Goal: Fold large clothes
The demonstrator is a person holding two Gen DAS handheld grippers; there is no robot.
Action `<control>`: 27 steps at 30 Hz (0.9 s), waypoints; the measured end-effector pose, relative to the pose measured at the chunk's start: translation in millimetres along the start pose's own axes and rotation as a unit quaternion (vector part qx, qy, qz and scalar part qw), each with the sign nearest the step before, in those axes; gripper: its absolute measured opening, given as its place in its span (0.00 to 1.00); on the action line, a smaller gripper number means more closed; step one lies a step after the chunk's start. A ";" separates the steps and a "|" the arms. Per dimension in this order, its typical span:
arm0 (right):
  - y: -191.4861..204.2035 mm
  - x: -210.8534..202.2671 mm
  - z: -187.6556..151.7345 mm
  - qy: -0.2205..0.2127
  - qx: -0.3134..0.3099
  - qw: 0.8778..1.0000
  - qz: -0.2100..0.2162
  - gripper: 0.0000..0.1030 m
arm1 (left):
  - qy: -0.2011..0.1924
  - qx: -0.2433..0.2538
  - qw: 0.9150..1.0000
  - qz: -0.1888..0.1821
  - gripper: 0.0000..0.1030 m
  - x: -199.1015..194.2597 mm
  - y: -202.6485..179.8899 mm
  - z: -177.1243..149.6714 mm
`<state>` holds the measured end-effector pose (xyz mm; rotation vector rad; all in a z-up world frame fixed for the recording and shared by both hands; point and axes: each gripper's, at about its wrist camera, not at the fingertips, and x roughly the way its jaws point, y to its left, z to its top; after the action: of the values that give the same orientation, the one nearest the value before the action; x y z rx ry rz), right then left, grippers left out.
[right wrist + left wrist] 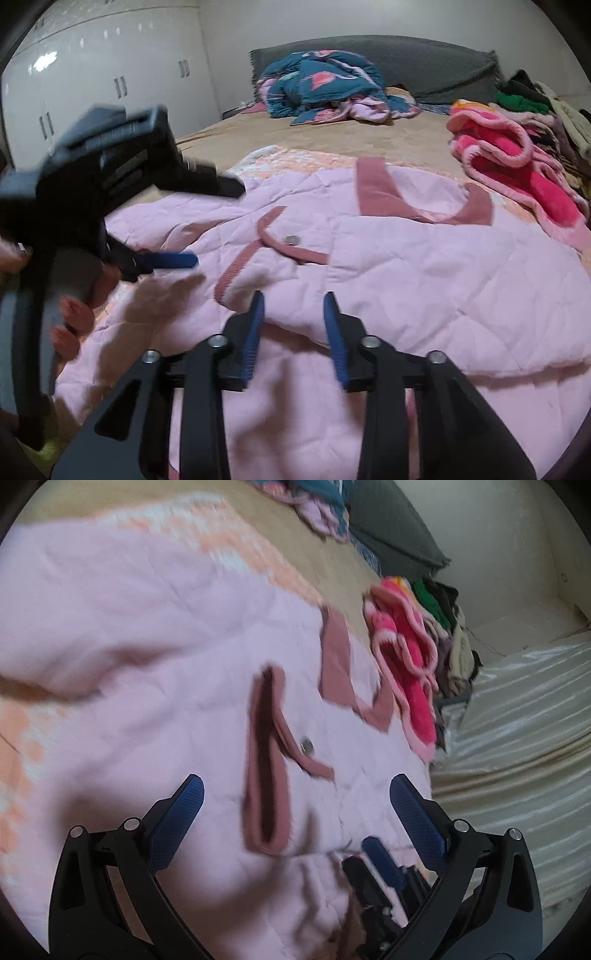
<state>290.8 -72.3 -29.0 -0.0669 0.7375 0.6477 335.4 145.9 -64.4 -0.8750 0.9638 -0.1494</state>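
At far left of the right wrist view stands a white wardrobe (110,74), and in front of it the left gripper (173,260) hangs blurred over the left part of the robe, a hand (70,314) wrapped round its handle. Its own camera shows its blue pads (177,819) spread wide with nothing between them, poised above the pink cloth. The robe (424,266), pale pink and quilted with dusty-rose trim, lies spread across the near half of the bed (314,136), on top of a peach-and-white patterned cover (295,158). A sleeve with a ribbed rose cuff (264,760) is folded in over the chest, just beside a round metal snap (293,240). The right gripper (294,306) sits low at the robe's near edge, its jaws part open with a narrow gap; the cloth bulges up right beside the pads, but whether any of it is pinched I cannot tell. In the left wrist view that same gripper shows at the bottom, right of the cuff. Farther back lies a teal-and-pink blanket (321,85) bunched against a grey headboard (424,62). To the right a bright pink fleece (517,158) rests touching the robe's edge, with a heap of clothes (535,103) behind it.
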 end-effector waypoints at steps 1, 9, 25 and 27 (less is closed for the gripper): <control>-7.1 -3.5 0.7 -0.003 0.008 1.000 -0.005 0.37 | 0.009 0.003 1.000 -0.002 0.92 7.0 -1.9 -3.4; -67.4 -47.1 -12.9 -0.019 0.054 0.995 -0.083 0.41 | 0.020 0.031 0.999 0.024 0.64 41.8 -12.1 -26.6; -147.0 -114.5 -50.9 -0.022 0.117 0.976 -0.183 0.42 | -0.138 0.212 0.967 0.036 0.14 -25.0 -97.9 -36.7; -150.7 -118.7 -49.9 -0.024 0.118 0.975 -0.187 0.42 | -0.160 0.215 0.963 0.036 0.14 -36.9 -100.9 -29.2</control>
<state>280.7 -269.8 -14.5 0.0286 0.7258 0.2006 316.9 79.8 23.3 -0.4439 0.6235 -0.1423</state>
